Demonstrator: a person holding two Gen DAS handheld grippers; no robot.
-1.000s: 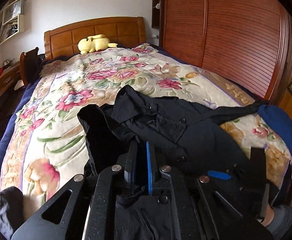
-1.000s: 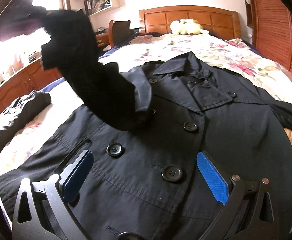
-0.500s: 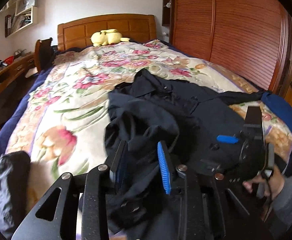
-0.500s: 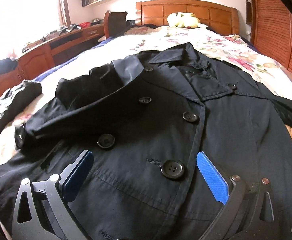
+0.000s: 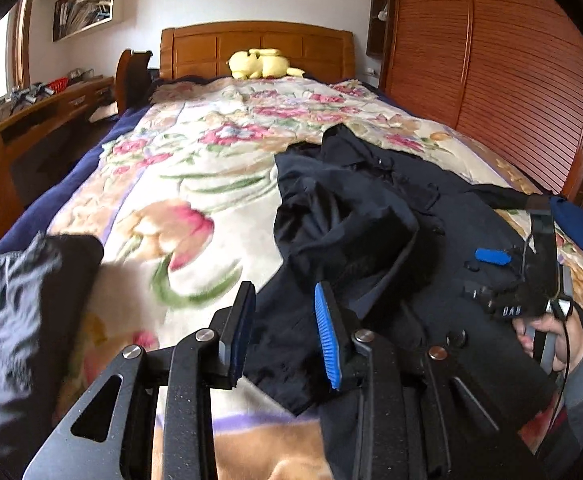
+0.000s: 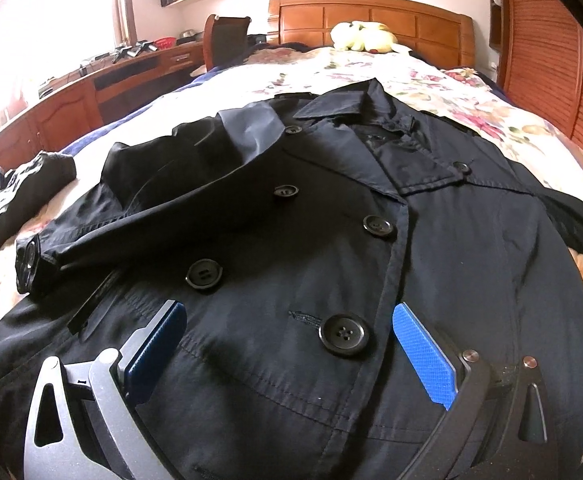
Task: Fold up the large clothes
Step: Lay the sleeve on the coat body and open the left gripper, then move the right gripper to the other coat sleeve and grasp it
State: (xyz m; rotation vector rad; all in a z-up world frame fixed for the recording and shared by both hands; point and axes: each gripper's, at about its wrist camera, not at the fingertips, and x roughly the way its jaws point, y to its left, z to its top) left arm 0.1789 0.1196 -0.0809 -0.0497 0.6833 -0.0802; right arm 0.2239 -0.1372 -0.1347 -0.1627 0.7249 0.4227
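A black double-breasted coat [image 6: 331,240] lies face up on the flowered bedspread [image 5: 195,184], collar toward the headboard. Its left sleeve [image 6: 139,216] is folded in across the chest, with the cuff [image 6: 29,264] at the coat's left edge. In the left wrist view the coat [image 5: 371,232] lies to the right. My left gripper [image 5: 285,330] is open and empty, just above the coat's near left edge. My right gripper [image 6: 287,356] is open wide and empty, low over the coat's front by a button [image 6: 344,334]. It also shows in the left wrist view [image 5: 531,280].
A second dark garment [image 5: 15,320] lies bunched at the bed's near left corner. A yellow plush toy [image 5: 261,64] sits by the wooden headboard [image 5: 259,44]. A desk [image 5: 31,120] and chair [image 5: 131,72] run along the left. A wooden wardrobe [image 5: 511,80] stands on the right.
My left gripper carried the sleeve across the chest, opened and let it go, then drew back to the left. My right gripper stayed open over the coat front.
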